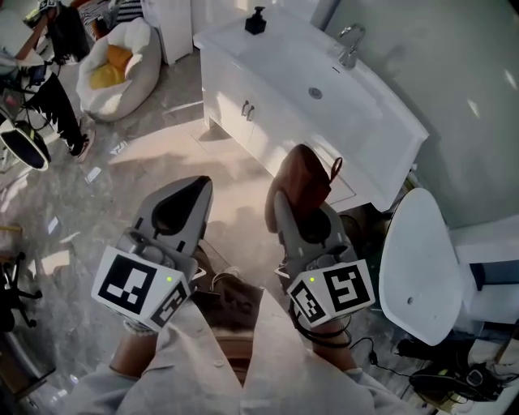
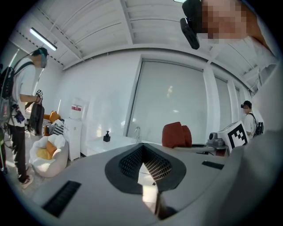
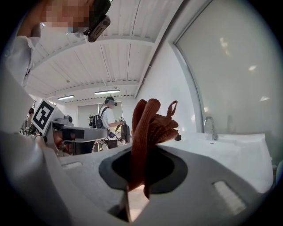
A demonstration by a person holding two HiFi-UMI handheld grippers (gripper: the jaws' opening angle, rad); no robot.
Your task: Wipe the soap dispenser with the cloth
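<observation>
The black soap dispenser point(image 1: 256, 19) stands at the far left end of a white vanity top point(image 1: 284, 57), well away from both grippers. It also shows small in the left gripper view point(image 2: 106, 137). My right gripper point(image 1: 285, 201) is shut on a rust-brown cloth point(image 1: 305, 177), which stands up bunched out of the jaws point(image 3: 148, 126). In the right gripper view the dispenser point(image 3: 177, 137) peeks out just right of the cloth. My left gripper point(image 1: 197, 188) is held beside the right one, jaws together with nothing in them point(image 2: 141, 148).
The vanity has a basin point(image 1: 316, 93) and a chrome faucet point(image 1: 350, 44) at its right. A white beanbag point(image 1: 117, 57) lies on the floor at far left. A white rounded seat point(image 1: 418, 263) and cables sit at lower right. A person point(image 2: 22, 132) stands at left.
</observation>
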